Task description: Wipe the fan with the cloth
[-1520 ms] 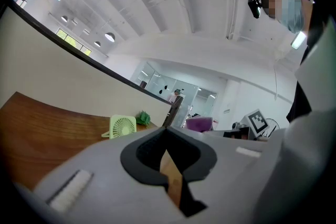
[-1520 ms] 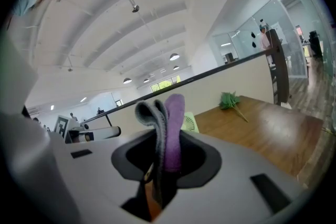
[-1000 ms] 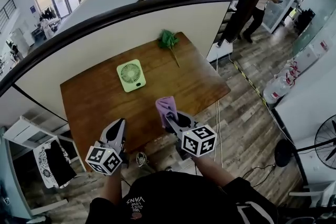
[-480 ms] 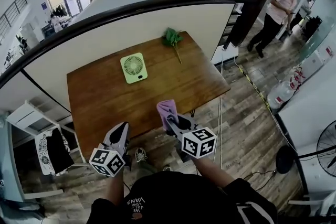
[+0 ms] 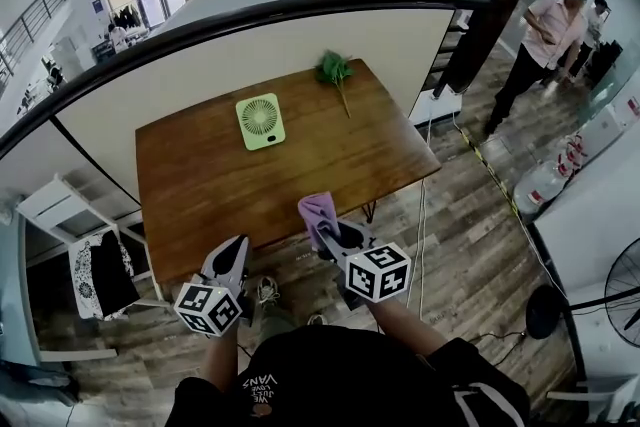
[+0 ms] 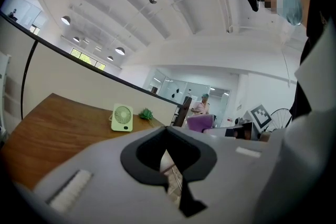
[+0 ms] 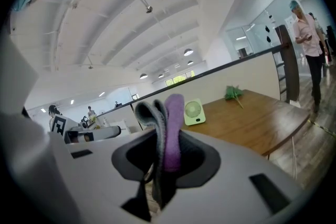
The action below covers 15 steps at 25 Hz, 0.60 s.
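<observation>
A small pale green fan (image 5: 260, 121) lies flat on the wooden table (image 5: 200, 195) toward its far side; it also shows as the fan (image 6: 122, 117) in the left gripper view and the fan (image 7: 193, 112) in the right gripper view. My right gripper (image 5: 322, 227) is shut on a folded purple and grey cloth (image 5: 318, 210), held off the table's near edge. The cloth (image 7: 167, 131) sticks up between the jaws. My left gripper (image 5: 236, 253) is shut with nothing in it, also short of the near edge.
A green leafy sprig (image 5: 334, 71) lies at the table's far right corner. A curved black rail and cream partition (image 5: 250, 45) run behind the table. A person (image 5: 545, 35) walks at the right. A white chair (image 5: 70, 235) stands left of the table.
Both grippers have drawn back from the table toward its near edge, and the table now sits farther up the head view. The person at the right has walked on.
</observation>
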Each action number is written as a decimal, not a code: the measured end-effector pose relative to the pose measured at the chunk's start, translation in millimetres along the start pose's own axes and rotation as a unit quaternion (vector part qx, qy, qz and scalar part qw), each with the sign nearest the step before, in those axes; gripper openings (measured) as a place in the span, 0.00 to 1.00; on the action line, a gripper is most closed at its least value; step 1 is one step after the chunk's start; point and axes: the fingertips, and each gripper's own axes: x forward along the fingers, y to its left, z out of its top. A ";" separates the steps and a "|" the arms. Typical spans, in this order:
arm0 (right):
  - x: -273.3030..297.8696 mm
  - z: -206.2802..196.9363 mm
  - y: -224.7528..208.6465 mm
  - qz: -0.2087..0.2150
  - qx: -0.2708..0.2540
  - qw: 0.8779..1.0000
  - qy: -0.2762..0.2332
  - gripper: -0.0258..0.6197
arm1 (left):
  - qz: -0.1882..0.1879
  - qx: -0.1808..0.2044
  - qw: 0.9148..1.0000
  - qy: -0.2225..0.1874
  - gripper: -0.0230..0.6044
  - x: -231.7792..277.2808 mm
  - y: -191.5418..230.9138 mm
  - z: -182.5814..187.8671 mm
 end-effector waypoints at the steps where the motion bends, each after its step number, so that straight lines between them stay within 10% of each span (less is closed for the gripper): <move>1: -1.1 -0.8 0.2 0.000 -0.001 1.000 0.000 0.20 | 0.001 0.001 1.000 0.000 0.06 -0.9 -0.8 -0.9; 15: -9.6 -10.2 -6.6 -0.005 0.006 1.000 0.001 0.20 | 0.007 0.005 1.000 0.001 0.05 -2.2 -7.8 -10.4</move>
